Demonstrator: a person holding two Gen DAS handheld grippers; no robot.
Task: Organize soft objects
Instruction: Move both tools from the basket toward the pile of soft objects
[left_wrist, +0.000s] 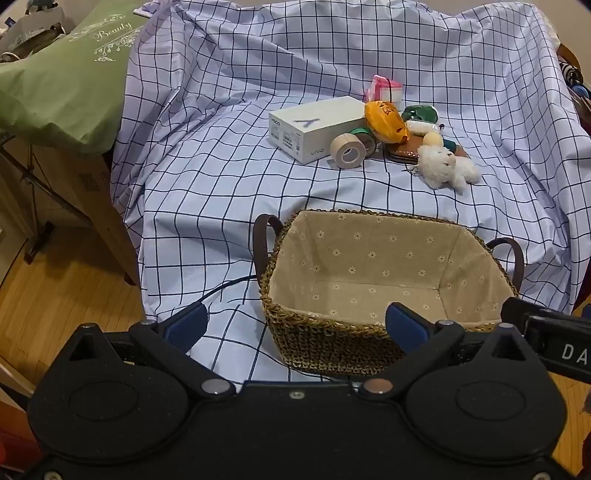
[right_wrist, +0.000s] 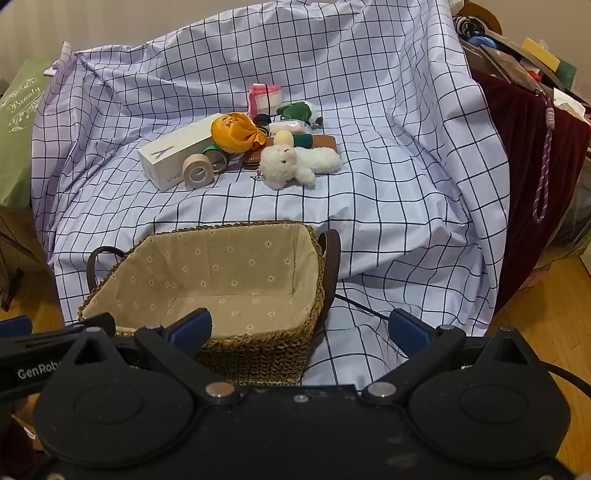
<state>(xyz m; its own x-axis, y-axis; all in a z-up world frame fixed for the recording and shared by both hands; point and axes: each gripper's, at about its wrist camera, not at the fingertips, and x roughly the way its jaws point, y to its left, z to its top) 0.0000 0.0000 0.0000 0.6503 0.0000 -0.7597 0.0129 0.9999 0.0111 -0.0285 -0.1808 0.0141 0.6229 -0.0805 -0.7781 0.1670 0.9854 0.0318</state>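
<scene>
A woven basket (left_wrist: 325, 339) (right_wrist: 258, 354) with a flowered beige lining stands empty at the near edge of the checked cloth. Beyond it lies a heap of items: a white plush dog (left_wrist: 448, 168) (right_wrist: 295, 164), an orange soft pouch (left_wrist: 386, 122) (right_wrist: 236, 134), a green plush (left_wrist: 419, 112) (right_wrist: 299, 109) and a pink packet (left_wrist: 384, 88) (right_wrist: 264, 96). My left gripper (left_wrist: 295, 325) hangs open over the basket's near left corner, with nothing between its fingers. My right gripper (right_wrist: 299, 328) is open over the basket's near right corner, also holding nothing.
A white phone box (left_wrist: 317, 127) (right_wrist: 177, 155), rolls of tape (left_wrist: 349, 149) (right_wrist: 197, 171) and a brown wallet (right_wrist: 321, 142) lie in the heap. A green pillow (left_wrist: 62, 85) is on the left and a dark red cloth (right_wrist: 532, 147) on the right. Wooden floor lies below the cloth.
</scene>
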